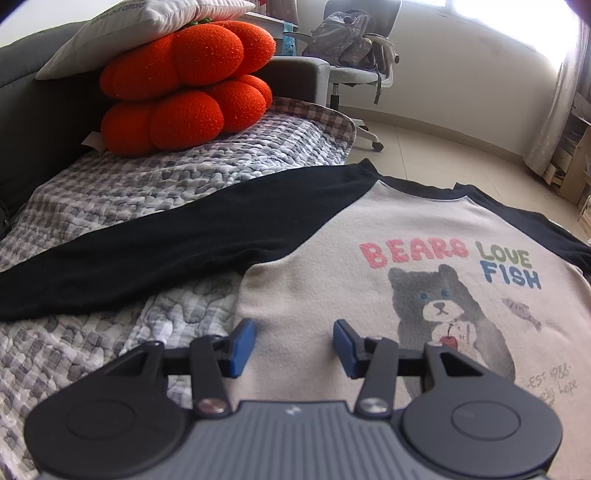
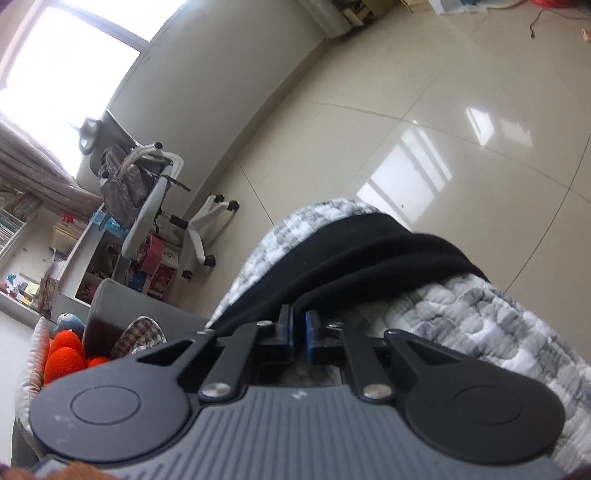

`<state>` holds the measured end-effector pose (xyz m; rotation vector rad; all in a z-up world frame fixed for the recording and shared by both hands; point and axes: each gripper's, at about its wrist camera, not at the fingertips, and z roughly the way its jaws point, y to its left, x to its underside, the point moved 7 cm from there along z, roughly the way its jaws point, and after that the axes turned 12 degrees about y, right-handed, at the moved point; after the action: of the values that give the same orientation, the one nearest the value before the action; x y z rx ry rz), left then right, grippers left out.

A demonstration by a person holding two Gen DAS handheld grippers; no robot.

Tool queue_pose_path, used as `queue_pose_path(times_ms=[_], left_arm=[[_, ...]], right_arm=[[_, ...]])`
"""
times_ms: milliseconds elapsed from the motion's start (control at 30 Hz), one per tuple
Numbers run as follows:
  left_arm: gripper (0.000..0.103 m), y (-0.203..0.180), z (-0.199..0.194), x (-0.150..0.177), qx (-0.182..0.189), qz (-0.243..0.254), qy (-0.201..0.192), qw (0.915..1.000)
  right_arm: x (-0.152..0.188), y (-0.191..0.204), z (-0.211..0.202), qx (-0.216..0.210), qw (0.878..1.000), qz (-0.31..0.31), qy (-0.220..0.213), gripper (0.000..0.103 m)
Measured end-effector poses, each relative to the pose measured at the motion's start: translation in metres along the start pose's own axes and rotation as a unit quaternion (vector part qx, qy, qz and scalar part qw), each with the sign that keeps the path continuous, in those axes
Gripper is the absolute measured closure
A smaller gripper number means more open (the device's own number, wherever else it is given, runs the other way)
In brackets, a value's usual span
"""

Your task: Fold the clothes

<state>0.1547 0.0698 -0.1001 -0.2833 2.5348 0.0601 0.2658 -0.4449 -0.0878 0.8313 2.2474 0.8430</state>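
Sweatshirt fabric, pale pink with black sleeves and a black neckline, is spread front-up on a grey-and-white checked quilt that covers a dark grey sofa. On the chest a grey bear is printed under the words "BEARS LOVE FISH", with a small fish to its right. The black left sleeve is stretched out flat across the quilt toward the left of the left wrist view. At the far left end of the sofa two orange pumpkin-shaped cushions are stacked, with a white pillow laid on top of them. Beyond the sofa a white office chair carrying a grey backpack is seen on a glossy tiled floor, near a bright window. The left gripper is held just over the lower edge of the pale body of the garment, its blue-padded fingers set apart with nothing between them. In the right wrist view the right gripper is seen with its jaws drawn together on a fold of the black right sleeve, which is bunched at the quilt's edge above the floor.
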Motion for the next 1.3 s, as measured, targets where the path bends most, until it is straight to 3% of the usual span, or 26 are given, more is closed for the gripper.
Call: queue_pose_path(times_ms=[100, 267, 333, 500, 700, 767, 867, 967, 1000, 1067, 1133, 1167, 1233, 1300], left_arm=[[0.054, 0.002, 0.0, -0.001, 0.006, -0.006, 0.003, 1.0], [0.054, 0.001, 0.001, -0.001, 0.007, -0.002, 0.004, 1.0], [0.054, 0.002, 0.001, -0.001, 0.009, -0.003, 0.005, 0.9999], [0.054, 0.002, 0.002, -0.001, 0.009, -0.001, 0.005, 0.9999], [0.053, 0.0, 0.003, -0.001, 0.006, 0.004, 0.005, 1.0], [0.053, -0.002, 0.003, -0.001, 0.002, 0.011, 0.003, 0.9999], [0.051, -0.005, 0.004, 0.0, -0.005, 0.026, 0.002, 0.9997], [0.049, -0.007, 0.004, 0.0, -0.008, 0.032, 0.003, 0.9995], [0.048, -0.008, 0.005, -0.001, -0.008, 0.032, 0.003, 0.9994], [0.047, -0.008, 0.005, -0.001, -0.009, 0.034, 0.002, 0.9994], [0.047, -0.009, 0.006, -0.001, -0.01, 0.035, 0.002, 0.9993], [0.046, -0.009, 0.006, -0.001, -0.011, 0.036, 0.002, 0.9993], [0.046, -0.01, 0.006, -0.001, -0.012, 0.038, 0.001, 0.9992], [0.046, -0.011, 0.007, -0.002, -0.013, 0.039, 0.001, 0.9992]], right_arm=[[-0.003, 0.001, -0.012, 0.007, 1.0, -0.01, -0.002, 0.095], [0.003, -0.019, 0.008, 0.056, 0.997, 0.012, 0.043, 0.096], [0.004, -0.012, 0.01, 0.067, 0.997, -0.01, 0.042, 0.096], [0.002, -0.001, 0.016, 0.085, 0.99, -0.083, 0.077, 0.08], [-0.029, -0.001, -0.006, 0.085, 0.989, -0.12, 0.012, 0.072], [-0.033, 0.003, 0.01, 0.107, 0.98, -0.169, 0.012, 0.072], [-0.029, 0.006, 0.04, 0.14, 0.956, -0.257, 0.025, 0.072], [-0.019, 0.009, 0.067, 0.123, 0.937, -0.323, 0.056, 0.066], [-0.017, 0.011, 0.073, 0.123, 0.93, -0.343, 0.05, 0.06], [-0.019, 0.013, 0.081, 0.122, 0.922, -0.365, 0.038, 0.059], [-0.017, 0.01, 0.089, 0.119, 0.92, -0.371, 0.036, 0.065], [-0.016, 0.011, 0.09, 0.11, 0.919, -0.375, 0.039, 0.082], [-0.015, 0.017, 0.087, 0.117, 0.911, -0.394, 0.041, 0.098], [-0.017, 0.023, 0.085, 0.133, 0.898, -0.419, 0.031, 0.099]])
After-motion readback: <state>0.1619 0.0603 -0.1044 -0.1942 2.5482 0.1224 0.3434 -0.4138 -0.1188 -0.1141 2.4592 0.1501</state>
